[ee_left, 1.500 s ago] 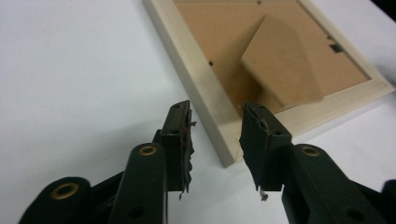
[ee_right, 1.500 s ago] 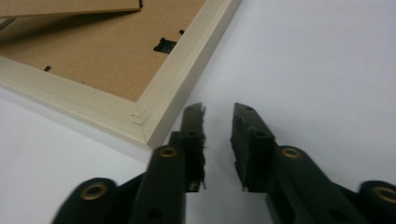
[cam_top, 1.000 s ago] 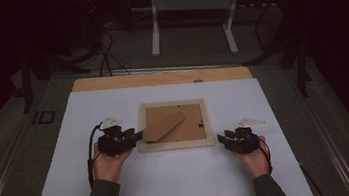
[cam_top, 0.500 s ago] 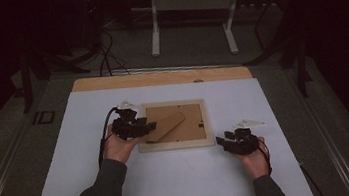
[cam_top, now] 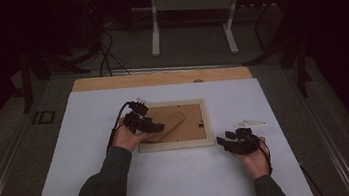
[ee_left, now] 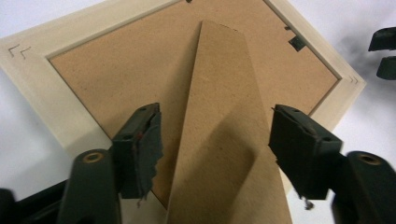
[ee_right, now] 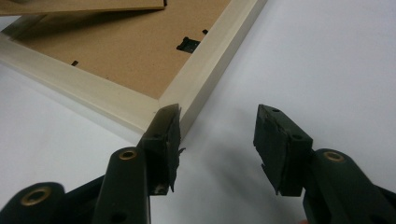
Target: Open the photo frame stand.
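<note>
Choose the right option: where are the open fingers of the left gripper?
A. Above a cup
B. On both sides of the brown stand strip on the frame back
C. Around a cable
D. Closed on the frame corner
B: the left gripper stands open, one finger on each side of the stand strip on the picture frame.

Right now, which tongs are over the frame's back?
The left tongs, open astride the stand flap on the frame; the right tongs sit off its corner.
</note>
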### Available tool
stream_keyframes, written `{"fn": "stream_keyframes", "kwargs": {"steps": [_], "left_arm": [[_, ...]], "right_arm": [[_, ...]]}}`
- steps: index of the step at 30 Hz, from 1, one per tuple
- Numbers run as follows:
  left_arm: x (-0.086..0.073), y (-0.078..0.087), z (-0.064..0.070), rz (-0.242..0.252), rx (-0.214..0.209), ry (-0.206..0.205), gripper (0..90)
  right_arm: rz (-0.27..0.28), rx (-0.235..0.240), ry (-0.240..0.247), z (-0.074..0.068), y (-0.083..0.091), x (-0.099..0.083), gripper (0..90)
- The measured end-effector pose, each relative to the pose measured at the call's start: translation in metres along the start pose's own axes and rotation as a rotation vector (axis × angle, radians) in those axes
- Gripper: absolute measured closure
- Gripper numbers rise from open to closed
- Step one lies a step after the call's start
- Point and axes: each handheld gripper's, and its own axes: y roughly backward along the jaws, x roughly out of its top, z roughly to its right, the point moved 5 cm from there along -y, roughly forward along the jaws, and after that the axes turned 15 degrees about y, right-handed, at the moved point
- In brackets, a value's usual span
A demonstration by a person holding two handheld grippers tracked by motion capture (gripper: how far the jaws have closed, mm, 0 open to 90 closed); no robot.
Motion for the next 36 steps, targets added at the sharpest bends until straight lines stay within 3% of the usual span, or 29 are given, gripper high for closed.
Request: {"fn": "stream_keyframes", "kwargs": {"steps": [16,18,29,36], "left_arm": [[0.002,-0.02,-0.001,-0.13,-0.052,0.032,32.4],[0.002,-0.022,0.0,-0.129,-0.056,0.034,32.4],[0.003,-0.028,0.006,-0.162,-0.03,-0.007,38.5],[0.004,-0.027,0.008,-0.153,-0.011,-0.038,39.8]], "right_arm": [[-0.013,0.009,0.004,-0.002,-0.004,-0.002,50.1],[-0.016,0.009,0.001,-0.002,-0.004,-0.003,50.1],[-0.017,0.014,0.001,-0.003,-0.005,-0.003,50.1],[-0.016,0.015,0.001,-0.002,-0.005,-0.003,50.1]]}}
